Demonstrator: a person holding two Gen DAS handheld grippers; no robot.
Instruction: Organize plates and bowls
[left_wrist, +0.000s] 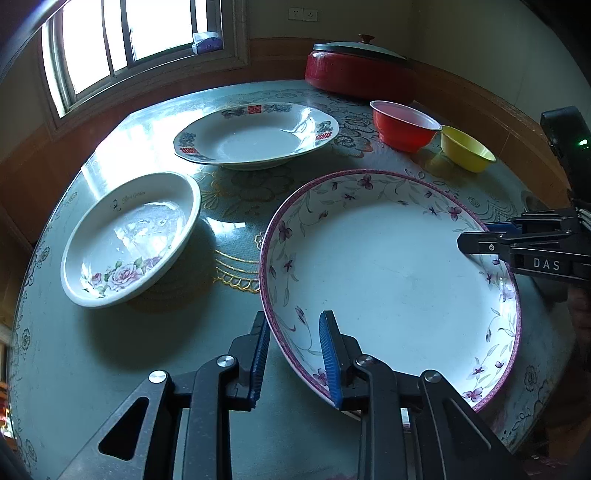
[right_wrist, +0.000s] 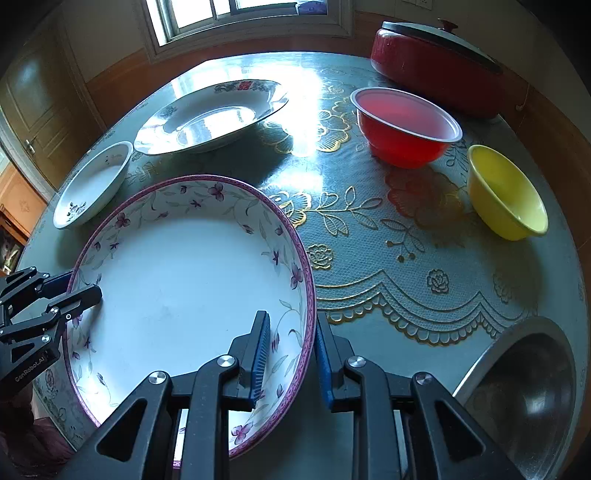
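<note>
Steeply tilted down, both grippers' jaws seemingly pinch opposite rims of the purple-rimmed plate (left_wrist: 388, 266)

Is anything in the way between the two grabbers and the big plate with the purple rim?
Nothing visible. The left gripper and the right gripper each already straddle the rim of the big white purple-rimmed flowered plate, on opposite sides of it.
</note>
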